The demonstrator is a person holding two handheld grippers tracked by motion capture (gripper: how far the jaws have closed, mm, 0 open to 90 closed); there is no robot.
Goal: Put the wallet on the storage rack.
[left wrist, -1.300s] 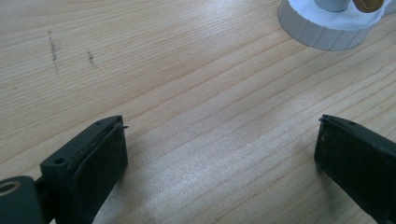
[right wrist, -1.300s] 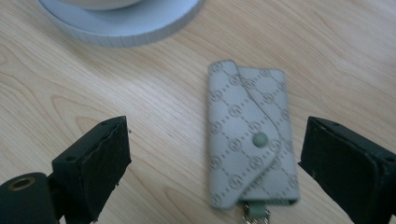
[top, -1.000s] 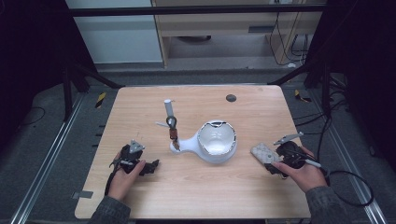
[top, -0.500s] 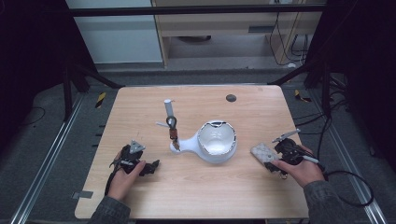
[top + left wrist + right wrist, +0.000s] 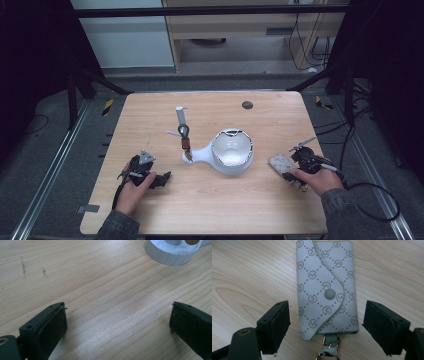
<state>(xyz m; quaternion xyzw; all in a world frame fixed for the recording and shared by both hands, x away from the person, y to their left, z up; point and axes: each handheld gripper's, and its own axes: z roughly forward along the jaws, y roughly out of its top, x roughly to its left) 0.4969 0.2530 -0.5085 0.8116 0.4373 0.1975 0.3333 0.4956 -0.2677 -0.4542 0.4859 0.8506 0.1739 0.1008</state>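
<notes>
Jaws of the right gripper, just closing, flank the untouched key pouch, its clasp cut off below.

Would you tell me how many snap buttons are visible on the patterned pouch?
1, at the tip of the curved flap on the patterned pouch, lying between the right tool's open jaws; others may be hidden underneath.
</notes>
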